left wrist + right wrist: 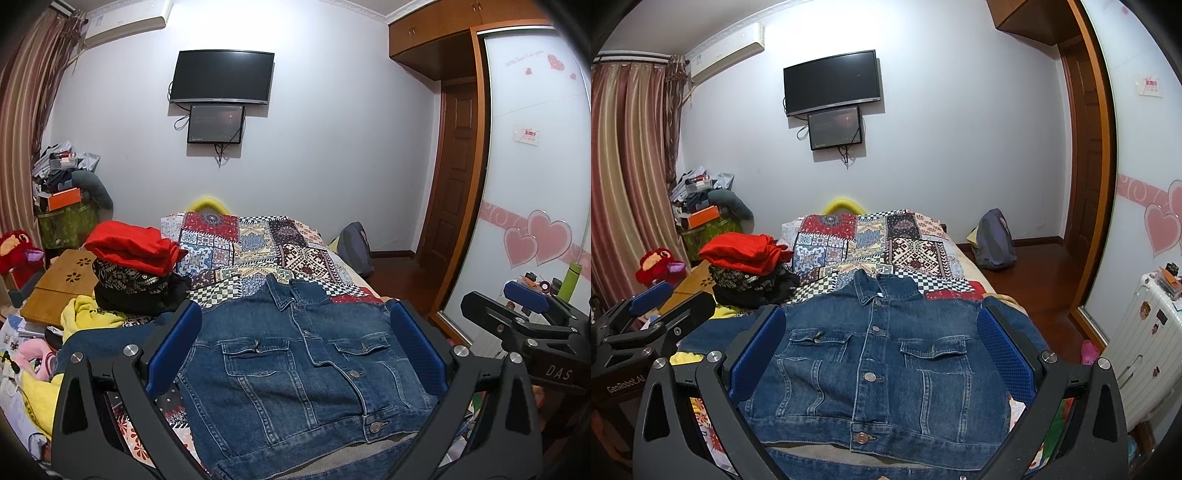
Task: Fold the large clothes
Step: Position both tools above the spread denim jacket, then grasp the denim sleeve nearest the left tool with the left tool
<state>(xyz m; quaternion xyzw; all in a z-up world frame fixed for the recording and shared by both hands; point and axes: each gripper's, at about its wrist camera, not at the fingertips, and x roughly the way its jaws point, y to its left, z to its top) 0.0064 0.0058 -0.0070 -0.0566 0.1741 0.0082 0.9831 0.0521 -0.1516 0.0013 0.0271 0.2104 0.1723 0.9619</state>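
We are looking at a blue denim jacket lying front side up on the patchwork-patterned bed cover, its collar pointing away from us toward the far wall and its hem nearest our tools, so its long axis is running straight ahead from both grippers. It is lying mostly flat and buttoned, with metal buttons down the middle, two flap chest pockets and stitched vertical seams; the denim is showing faded streaks. In the left wrist view one sleeve is spreading out to the left, past the finger on that side.

We are holding the left gripper with its jaws spread as wide as they go, and its blue-padded fingers are framing the jacket's body on either side with nothing gripped. The right gripper is equally wide open, its blue-padded fingers standing to either side of the jacket's chest and holding nothing. Whether any pad is brushing the cloth, we cannot tell. Each gripper is also showing at the edge of the other's view, so the two are sitting side by side.

Ahead and left of the grippers, a stack of folded clothes with a red garment on top is sitting on the bed beside the jacket's collar end.
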